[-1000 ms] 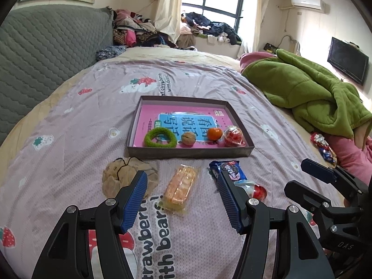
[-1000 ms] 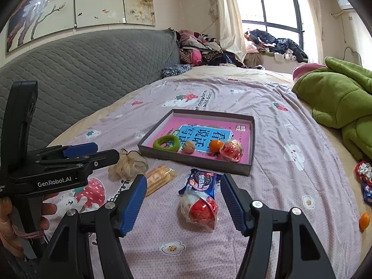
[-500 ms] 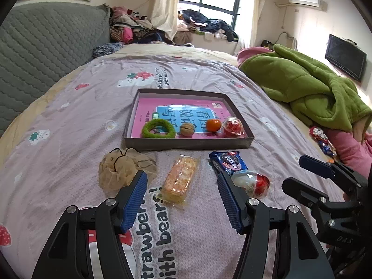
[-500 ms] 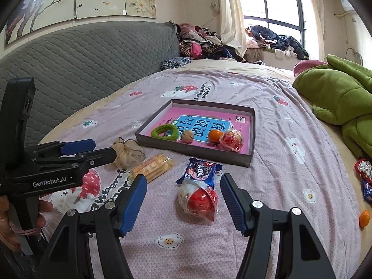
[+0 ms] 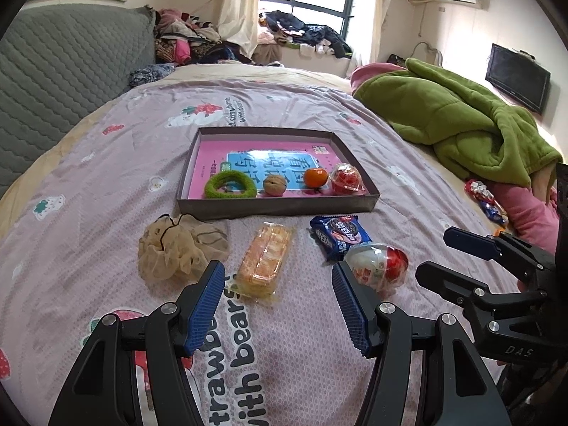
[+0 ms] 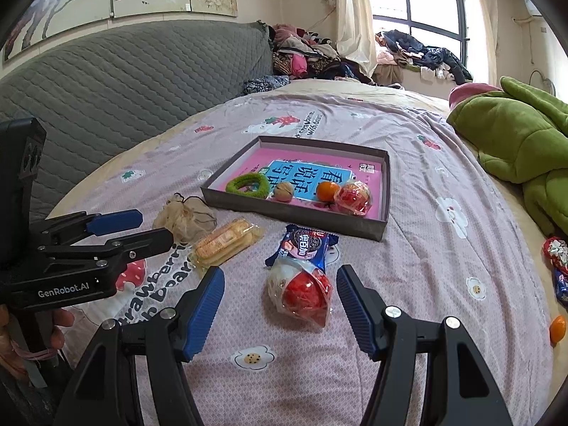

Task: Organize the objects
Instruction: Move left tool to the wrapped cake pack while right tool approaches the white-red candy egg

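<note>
A shallow grey tray (image 5: 277, 208) (image 6: 294, 213) with a pink book inside holds a green ring (image 5: 230, 184), a walnut (image 5: 274, 184), an orange (image 5: 316, 177) and a wrapped red ball (image 5: 346, 179). In front of it on the bed lie a beige mesh pouch (image 5: 177, 248), a wrapped cracker pack (image 5: 264, 261) (image 6: 223, 241), a blue cookie packet (image 5: 339, 236) (image 6: 305, 245) and a wrapped red-and-white egg (image 5: 378, 266) (image 6: 301, 291). My left gripper (image 5: 278, 284) is open just short of the cracker pack. My right gripper (image 6: 280, 287) is open around the egg, not touching it.
A green blanket (image 5: 454, 124) lies on the bed's right side, with loose sweets (image 6: 557, 262) and an orange (image 6: 557, 328) near it. A grey headboard (image 6: 124, 88) runs along the left. Clothes are piled by the window at the far end.
Both grippers have moved forward and lower toward the items in front of the tray. The egg now sits between the right gripper's fingers. Both stay open.
</note>
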